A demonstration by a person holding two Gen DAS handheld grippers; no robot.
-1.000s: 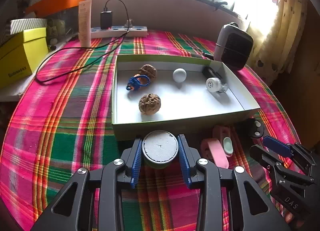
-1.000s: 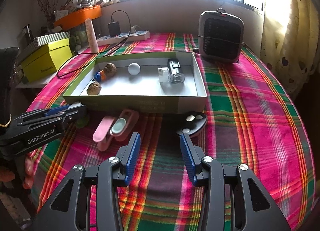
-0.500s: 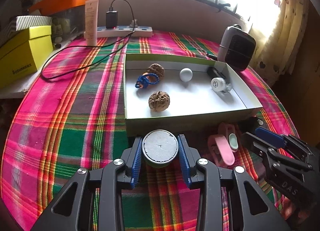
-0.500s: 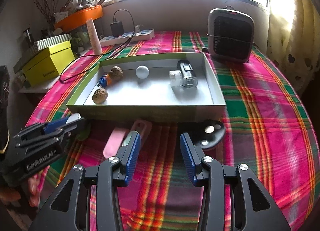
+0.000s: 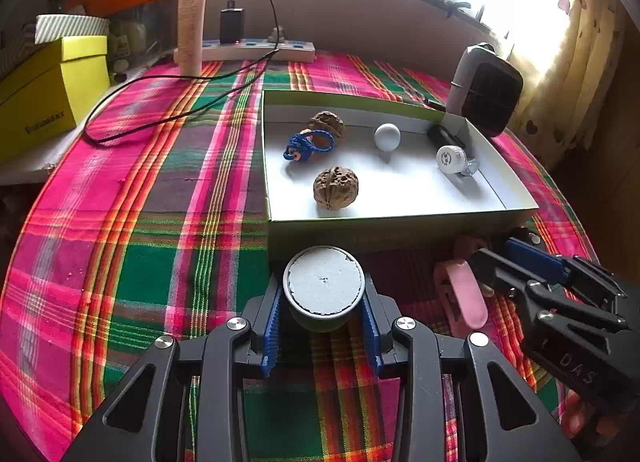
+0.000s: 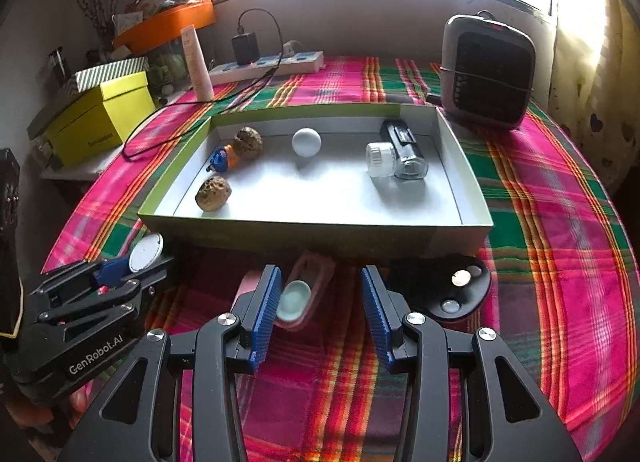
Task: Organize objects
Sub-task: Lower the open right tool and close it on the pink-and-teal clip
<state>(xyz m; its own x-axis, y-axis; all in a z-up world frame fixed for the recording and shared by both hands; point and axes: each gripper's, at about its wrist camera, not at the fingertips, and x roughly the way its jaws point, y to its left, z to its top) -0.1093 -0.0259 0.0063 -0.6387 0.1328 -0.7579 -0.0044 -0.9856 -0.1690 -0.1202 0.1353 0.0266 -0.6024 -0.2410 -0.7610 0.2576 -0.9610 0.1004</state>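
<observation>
The left gripper (image 5: 323, 324) was clenched on a small round tin (image 5: 324, 288) just in front of the open box (image 5: 400, 223). To its right, the right gripper (image 6: 320, 312) stood released over a pink case (image 6: 306, 294) lying before the box's front wall on the desk (image 6: 560, 262).

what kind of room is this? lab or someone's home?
Most likely a home, not a lab: a round table under a plaid tablecloth by a curtained window, with a small space heater, a power strip with a charger plugged in, and household clutter on the side shelf.
</observation>
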